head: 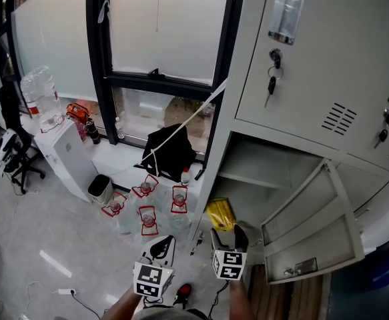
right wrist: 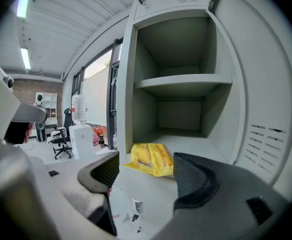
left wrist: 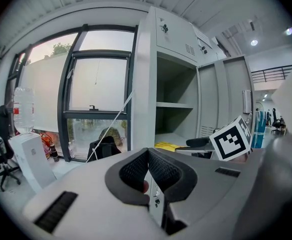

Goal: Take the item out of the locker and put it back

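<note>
Two hand-held grippers nearest: left gripper (left wrist: pixel 148 170), fingers closed together; right gripper (right wrist: pixel 146 173), fingers spread wide apart and gripping nothing, facing the open lower compartment. Beyond the right gripper, one flat yellow plastic packet (right wrist: pixel 150 159) lying at the front of the floor of the grey metal locker (right wrist: pixel 221 59), beneath the inner shelf (right wrist: pixel 183 81), clear of both fingers, with the compartment door (head: pixel 314 229) swung open. Farthest, left of the locker, one black-framed window (left wrist: pixel 95 91).

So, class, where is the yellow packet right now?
In the right gripper view the yellow packet lies front-left on the floor of the open locker, below the shelf, just beyond the open right gripper.
</note>
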The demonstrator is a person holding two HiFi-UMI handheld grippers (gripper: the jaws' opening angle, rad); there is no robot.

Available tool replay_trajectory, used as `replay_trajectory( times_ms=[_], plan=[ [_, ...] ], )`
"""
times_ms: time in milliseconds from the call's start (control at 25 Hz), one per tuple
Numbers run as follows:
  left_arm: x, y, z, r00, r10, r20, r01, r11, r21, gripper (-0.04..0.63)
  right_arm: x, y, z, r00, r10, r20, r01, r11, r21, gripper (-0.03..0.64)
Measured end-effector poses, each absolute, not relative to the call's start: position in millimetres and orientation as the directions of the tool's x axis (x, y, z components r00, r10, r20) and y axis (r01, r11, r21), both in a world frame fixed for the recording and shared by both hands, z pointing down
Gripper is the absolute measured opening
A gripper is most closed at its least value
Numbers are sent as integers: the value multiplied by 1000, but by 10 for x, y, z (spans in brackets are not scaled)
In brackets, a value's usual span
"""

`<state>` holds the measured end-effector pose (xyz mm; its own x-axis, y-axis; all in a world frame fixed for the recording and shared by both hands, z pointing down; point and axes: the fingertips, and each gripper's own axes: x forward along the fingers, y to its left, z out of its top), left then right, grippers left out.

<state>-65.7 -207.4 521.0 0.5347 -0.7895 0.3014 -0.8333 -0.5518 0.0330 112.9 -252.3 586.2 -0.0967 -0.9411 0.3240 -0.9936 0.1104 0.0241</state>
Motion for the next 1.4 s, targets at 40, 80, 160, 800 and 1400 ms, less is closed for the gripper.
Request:
replay_trajectory(
  times_ms=[40,80,160,800,1400],
  plan=[
    [-659,-2049,5202,536,-789,299,-832,-553,33,21,1127,-2492,5833,-95,-943,319,-994,108,25,322],
    [-659,-2024,5192,538,-789,297,-831,-555,32,23,1123,-2455,5801,-93,-945,313,-994,107,26,322],
    [-652,-1975,5162,544,-787,290,-827,-561,30,23,1113,-2368,5721,-92,-950,297,-994,104,25,322],
    [-485,-1288,4822,639,-740,209,-758,-652,7,21,1036,-1136,4923,-44,-987,154,-999,43,-4,159],
    [-481,-375,4808,686,-705,179,-716,-698,-10,21,979,33,4906,33,-994,100,-999,-34,-9,26]
  ],
)
